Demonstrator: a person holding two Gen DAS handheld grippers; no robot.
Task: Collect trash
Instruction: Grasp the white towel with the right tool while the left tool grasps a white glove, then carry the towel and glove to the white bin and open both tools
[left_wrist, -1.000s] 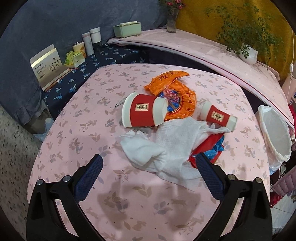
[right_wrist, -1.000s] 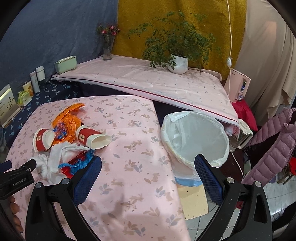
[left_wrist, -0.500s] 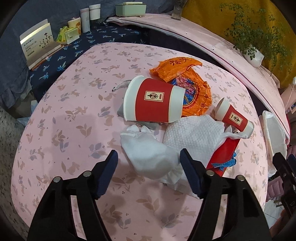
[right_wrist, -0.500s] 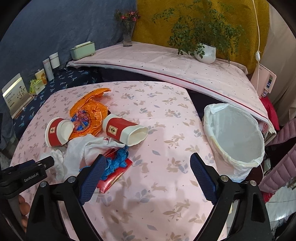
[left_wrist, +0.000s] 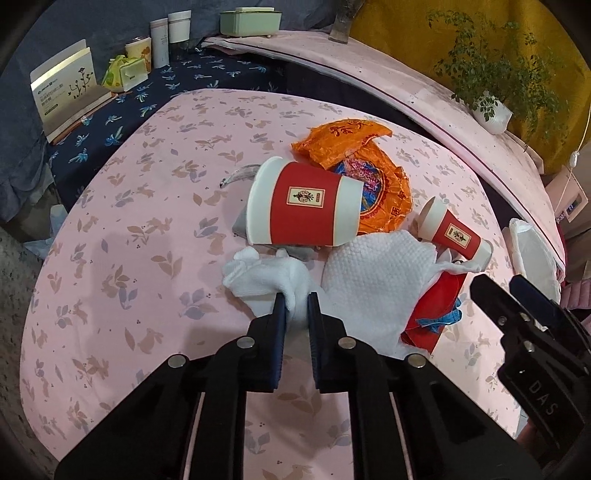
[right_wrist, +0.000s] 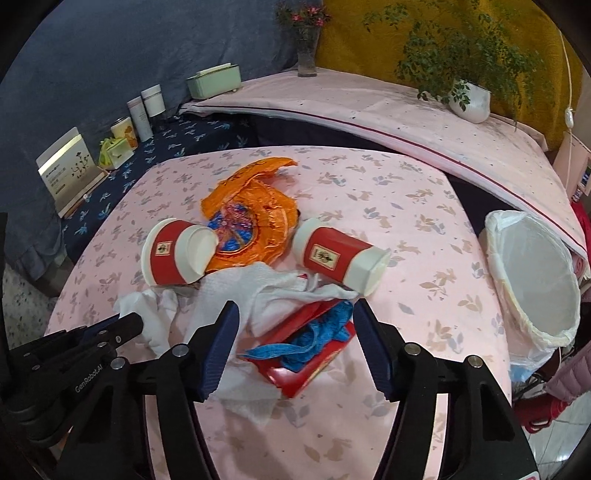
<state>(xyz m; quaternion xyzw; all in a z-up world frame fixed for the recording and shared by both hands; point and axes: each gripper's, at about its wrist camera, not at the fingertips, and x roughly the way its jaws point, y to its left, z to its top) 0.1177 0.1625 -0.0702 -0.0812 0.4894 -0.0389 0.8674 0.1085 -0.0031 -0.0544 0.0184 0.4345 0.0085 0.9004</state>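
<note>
A pile of trash lies on the pink table (left_wrist: 129, 229): two red-and-white paper cups on their sides (left_wrist: 303, 203) (left_wrist: 456, 234), an orange wrapper (left_wrist: 354, 147), white crumpled tissues (left_wrist: 266, 277) and a red packet with blue string (right_wrist: 306, 347). My left gripper (left_wrist: 296, 308) is shut on a fold of the white tissue. My right gripper (right_wrist: 295, 350) is open, its fingers on either side of the red packet, just above it. A bin with a white liner (right_wrist: 532, 280) stands at the table's right edge.
A blue-clothed shelf at the left holds a card box (left_wrist: 62, 92), jars and a green pouch. A pink-covered ledge behind holds a potted plant (right_wrist: 469, 99), a vase and a green box (right_wrist: 214, 81). A pink jacket lies at the far right.
My left gripper moved forward and closed on the white tissue. My right gripper moved left and down from the bin side to over the red packet, narrowing a little.
</note>
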